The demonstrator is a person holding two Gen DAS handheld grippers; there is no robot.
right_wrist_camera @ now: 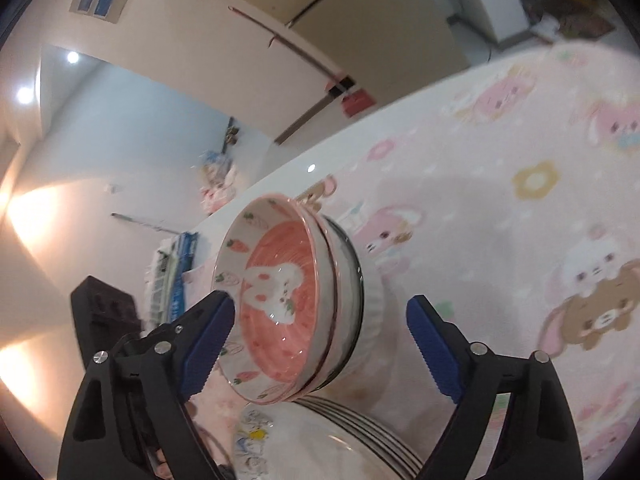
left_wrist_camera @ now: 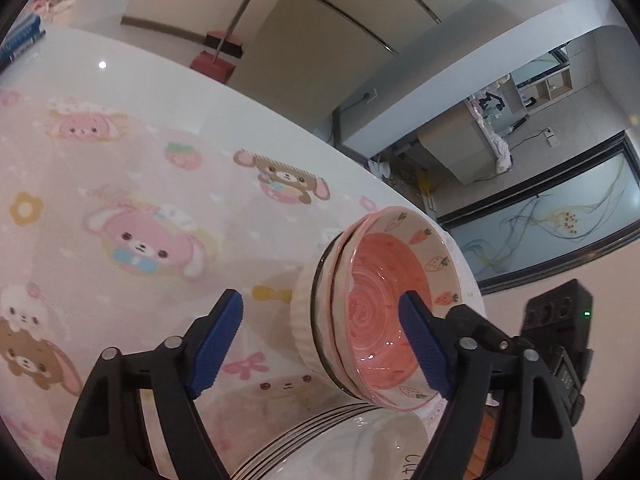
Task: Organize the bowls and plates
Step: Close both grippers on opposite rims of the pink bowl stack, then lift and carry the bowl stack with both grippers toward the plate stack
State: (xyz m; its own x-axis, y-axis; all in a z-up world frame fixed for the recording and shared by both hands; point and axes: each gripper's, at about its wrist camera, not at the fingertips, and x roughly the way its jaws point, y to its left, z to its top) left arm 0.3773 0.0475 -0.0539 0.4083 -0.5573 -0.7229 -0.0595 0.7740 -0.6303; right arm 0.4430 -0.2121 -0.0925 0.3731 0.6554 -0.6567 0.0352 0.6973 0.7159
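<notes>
A stack of bowls (left_wrist_camera: pixel 372 308) stands on the pink cartoon tablecloth (left_wrist_camera: pixel 120 184): a pink strawberry-rimmed bowl on top, a glass bowl and a white ribbed bowl under it. My left gripper (left_wrist_camera: pixel 320 344) is open, its jaws straddling the stack's near rim. In the right wrist view the same stack (right_wrist_camera: pixel 296 304) shows a rabbit painted inside the top bowl. My right gripper (right_wrist_camera: pixel 320 344) is open around the stack from the other side. A pile of white plates (left_wrist_camera: pixel 340 444) with dark rims lies just in front, also in the right wrist view (right_wrist_camera: pixel 340 440).
The table's far edge (left_wrist_camera: pixel 280 120) curves behind the stack. A red dustpan and broom (left_wrist_camera: pixel 216 60) lean on the wall beyond. Blue books (left_wrist_camera: pixel 20 40) lie at the far left corner. The other gripper's black body (left_wrist_camera: pixel 560 340) is at right.
</notes>
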